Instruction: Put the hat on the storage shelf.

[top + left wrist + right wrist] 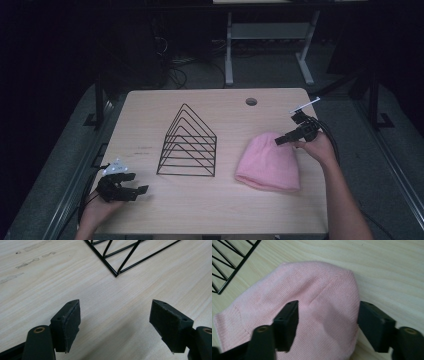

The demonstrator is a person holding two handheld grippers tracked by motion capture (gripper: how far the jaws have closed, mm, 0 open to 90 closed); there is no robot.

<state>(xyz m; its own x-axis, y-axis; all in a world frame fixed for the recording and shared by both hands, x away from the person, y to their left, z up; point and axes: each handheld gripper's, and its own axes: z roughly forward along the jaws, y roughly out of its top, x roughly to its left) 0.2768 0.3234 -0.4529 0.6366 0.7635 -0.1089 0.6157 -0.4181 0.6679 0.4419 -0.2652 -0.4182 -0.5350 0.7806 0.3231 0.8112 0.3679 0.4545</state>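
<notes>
A pink knit beanie (269,162) lies flat on the right half of the wooden table (150,125). My right gripper (281,139) hovers over the hat's far right edge, jaws open. In the right gripper view the beanie (317,297) spreads under and between the open jaws of that gripper (328,320). A black wire file rack (189,144) stands at the table's middle. My left gripper (138,192) rests open near the front left corner, pointing right. Bare wood lies between the pads of the left gripper (115,322), with a corner of the rack (116,272) beyond.
A round cable hole (251,101) sits near the table's far edge. Beyond the table stand a white desk frame (270,45) and cables on a dark floor. The rack's base (234,267) lies to the upper left of the hat in the right gripper view.
</notes>
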